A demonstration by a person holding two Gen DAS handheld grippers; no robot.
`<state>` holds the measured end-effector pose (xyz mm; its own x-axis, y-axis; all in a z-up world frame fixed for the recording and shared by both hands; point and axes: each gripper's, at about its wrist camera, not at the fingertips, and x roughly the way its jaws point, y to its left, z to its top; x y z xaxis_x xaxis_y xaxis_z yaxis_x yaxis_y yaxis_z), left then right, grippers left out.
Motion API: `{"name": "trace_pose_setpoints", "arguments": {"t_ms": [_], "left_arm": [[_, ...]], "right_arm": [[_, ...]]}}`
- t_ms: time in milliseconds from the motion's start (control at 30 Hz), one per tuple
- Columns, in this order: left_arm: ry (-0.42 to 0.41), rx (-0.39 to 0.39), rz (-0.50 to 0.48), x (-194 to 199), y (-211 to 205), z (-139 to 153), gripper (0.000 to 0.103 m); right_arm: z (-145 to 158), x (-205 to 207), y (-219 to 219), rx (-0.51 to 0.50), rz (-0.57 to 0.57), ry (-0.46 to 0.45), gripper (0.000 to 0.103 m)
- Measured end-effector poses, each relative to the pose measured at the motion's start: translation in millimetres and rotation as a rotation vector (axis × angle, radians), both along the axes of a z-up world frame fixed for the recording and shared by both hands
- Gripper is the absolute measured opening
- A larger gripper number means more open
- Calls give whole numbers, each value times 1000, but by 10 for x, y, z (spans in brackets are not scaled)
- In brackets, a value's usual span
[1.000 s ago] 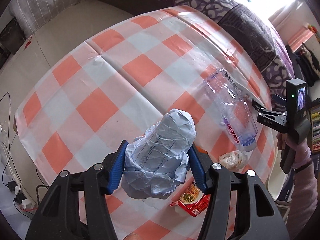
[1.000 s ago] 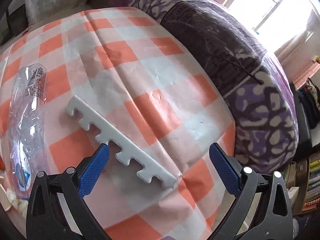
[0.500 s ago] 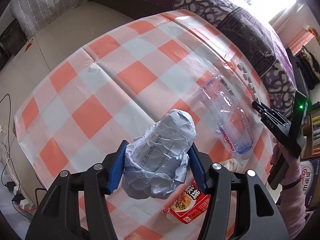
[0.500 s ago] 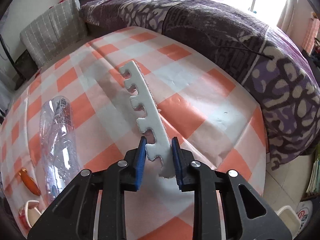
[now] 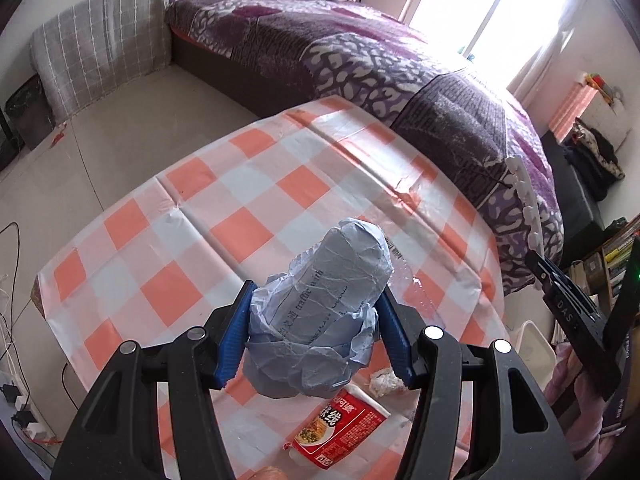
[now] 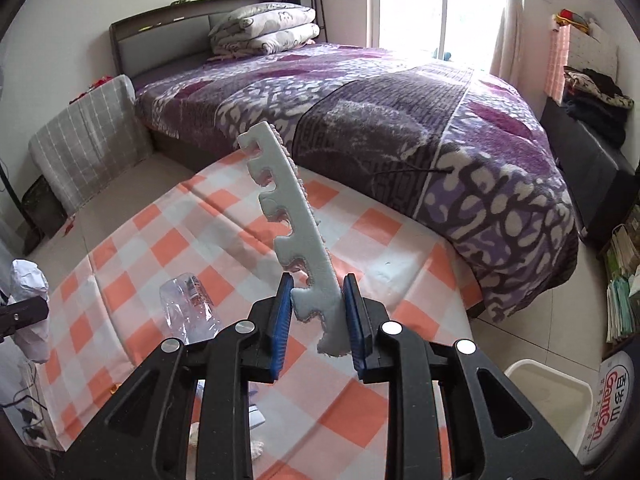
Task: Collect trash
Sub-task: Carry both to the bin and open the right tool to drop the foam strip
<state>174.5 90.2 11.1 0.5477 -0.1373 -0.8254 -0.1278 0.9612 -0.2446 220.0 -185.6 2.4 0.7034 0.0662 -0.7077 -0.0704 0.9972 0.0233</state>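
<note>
Crumpled blue paper wad (image 5: 320, 320) clamped between left gripper (image 5: 316, 340) jaws, notched white foam strip (image 6: 292, 232) pinched upright between right gripper (image 6: 318, 324) jaws, both above checked surface (image 5: 224, 204)

Table (image 5: 248, 184) covered by an orange-and-white checked cloth, centre. Bed (image 6: 400, 112) with purple patterned blanket at 1 o'clock of the table; folded quilts (image 6: 264, 30) at its headboard end. Grey checked cushion (image 5: 100, 48) at 10 o'clock. Window (image 6: 408, 4) at 12 o'clock.

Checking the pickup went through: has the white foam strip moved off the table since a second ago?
Yes. The white foam strip lay flat on the checked tablecloth; now the right gripper holds it raised, its far end against the bed.
</note>
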Motion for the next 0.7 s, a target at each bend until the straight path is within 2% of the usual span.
{"name": "trace_pose_setpoints", "arguments": {"t_ms": [133, 300, 533, 700], "left_arm": [[-78, 30, -7, -45, -166, 138, 58], [-149, 54, -27, -94, -374, 227, 58], [-158, 67, -68, -115, -678, 180, 58], [-157, 82, -98, -138, -917, 125, 58]], "right_arm": [[162, -271, -121, 28, -60, -22, 24], [217, -574, -327, 80, -141, -34, 24], [133, -963, -769, 141, -276, -30, 25], [110, -1089, -1092, 193, -366, -9, 25]]}}
